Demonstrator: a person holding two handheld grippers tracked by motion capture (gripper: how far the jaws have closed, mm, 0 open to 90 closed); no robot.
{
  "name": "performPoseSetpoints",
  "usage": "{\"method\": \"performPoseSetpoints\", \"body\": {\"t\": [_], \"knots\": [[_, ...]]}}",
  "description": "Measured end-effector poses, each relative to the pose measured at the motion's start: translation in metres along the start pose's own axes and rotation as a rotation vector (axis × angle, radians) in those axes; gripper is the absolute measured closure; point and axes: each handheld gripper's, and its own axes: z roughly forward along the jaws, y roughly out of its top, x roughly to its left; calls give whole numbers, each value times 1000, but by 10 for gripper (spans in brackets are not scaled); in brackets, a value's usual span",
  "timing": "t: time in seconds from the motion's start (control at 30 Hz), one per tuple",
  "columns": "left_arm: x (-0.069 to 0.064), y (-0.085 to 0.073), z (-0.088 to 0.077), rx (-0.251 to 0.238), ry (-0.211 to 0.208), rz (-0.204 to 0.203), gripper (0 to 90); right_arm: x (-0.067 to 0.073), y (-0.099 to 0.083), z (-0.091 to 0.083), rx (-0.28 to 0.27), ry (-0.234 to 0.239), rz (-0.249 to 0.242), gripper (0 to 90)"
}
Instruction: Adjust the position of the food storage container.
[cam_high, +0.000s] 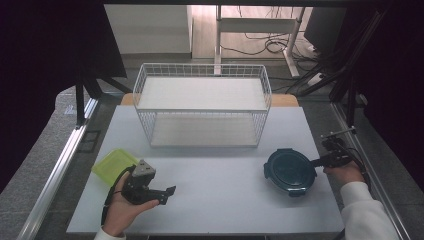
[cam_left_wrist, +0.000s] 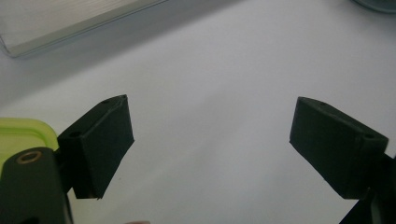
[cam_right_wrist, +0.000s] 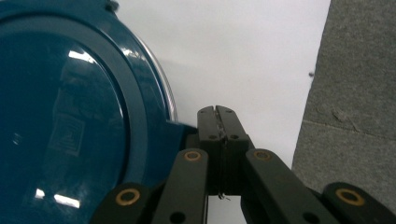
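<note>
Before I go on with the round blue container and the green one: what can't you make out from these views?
- Round blue container: contents, under its lid; in the right gripper view, cut off by the left edge.
- Right tongs: jaws shut beside the container's side tab; whether they pinch it is hidden by the tongs' arms.
- Green container: partly behind the left tongs; in the left gripper view, just a corner.

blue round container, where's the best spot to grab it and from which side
Probably by a latch tab on its rim. The blue round container lies flat and looks too wide to span. The right gripper sits shut at its right edge, so come in low from the right, toward the table edge.
</note>
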Motion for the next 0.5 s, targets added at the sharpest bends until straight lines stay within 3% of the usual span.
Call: {"method": "performPoseSetpoints", "body": {"t": [0.5], "knots": [[-5, 1, 5, 13, -4, 8, 134, 8, -9, -1, 16, -20, -13, 892]]}}
